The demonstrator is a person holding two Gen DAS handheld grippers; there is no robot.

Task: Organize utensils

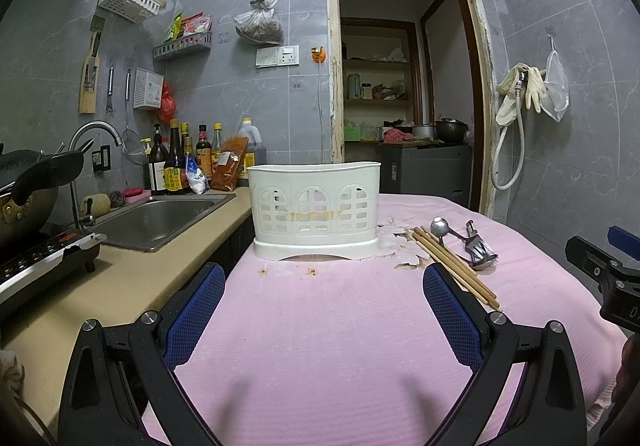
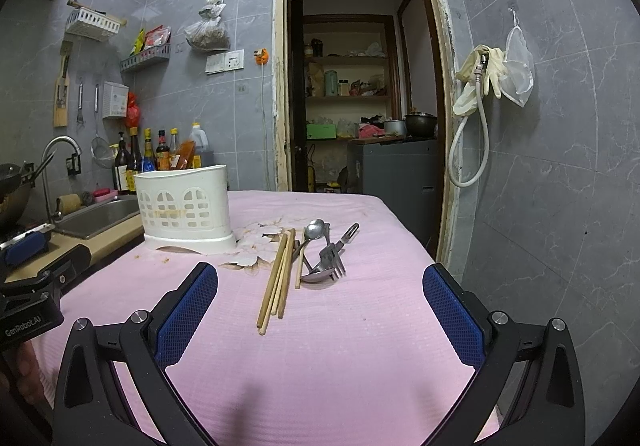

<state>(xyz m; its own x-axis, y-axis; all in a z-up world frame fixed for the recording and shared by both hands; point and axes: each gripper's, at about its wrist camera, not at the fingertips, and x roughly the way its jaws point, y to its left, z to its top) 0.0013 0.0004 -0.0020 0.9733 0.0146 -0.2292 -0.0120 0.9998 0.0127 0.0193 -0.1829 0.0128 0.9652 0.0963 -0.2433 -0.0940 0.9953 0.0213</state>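
Chopsticks (image 2: 278,278), spoons (image 2: 314,231) and fork (image 2: 334,260) lie on the pink desk (image 2: 320,346) just ahead of the right claw (image 2: 320,310), spread wide, empty. Holder (image 1: 316,206) stands straight ahead of the left claw (image 1: 324,310), also wide, empty.

left hand-held gripper (image 1: 323,288) agape, right hand-held gripper (image 2: 320,288) agape

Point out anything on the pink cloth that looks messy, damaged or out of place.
The chopsticks, spoons and forks lie in a loose, crossed heap on the cloth instead of in the white holder. The holder's front bears a yellowish strip of residue, and small brown crumbs dot the cloth before it.
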